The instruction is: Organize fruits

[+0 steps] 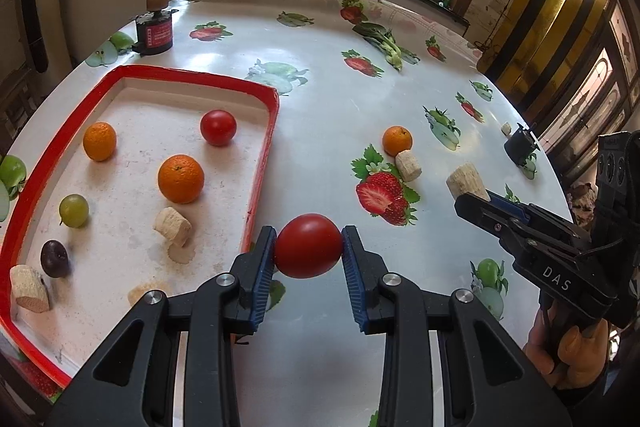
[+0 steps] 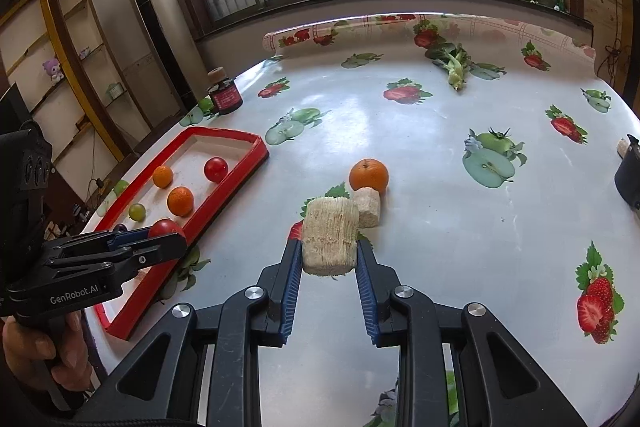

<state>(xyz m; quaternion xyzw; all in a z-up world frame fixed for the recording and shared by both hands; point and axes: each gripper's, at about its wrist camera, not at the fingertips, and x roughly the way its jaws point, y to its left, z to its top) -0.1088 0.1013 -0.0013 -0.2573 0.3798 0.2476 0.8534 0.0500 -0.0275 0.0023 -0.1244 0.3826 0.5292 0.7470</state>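
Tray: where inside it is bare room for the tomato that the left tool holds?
In the tray, the far corner behind the second tomato is bare, and so is the strip along its right wall. The near left is crowded: grape, plum and cork pieces. The held tomato is outside the tray.

Showing now: three oranges (image 1: 181, 178), two tomatoes (image 1: 308, 245), two grapes (image 1: 74, 210), five corks (image 1: 173, 227), two jars (image 1: 154, 31), one tray (image 1: 264, 131).

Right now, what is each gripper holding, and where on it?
Left gripper pinches a tomato across its sides. Right gripper clamps a beige cylinder by its flat ends.
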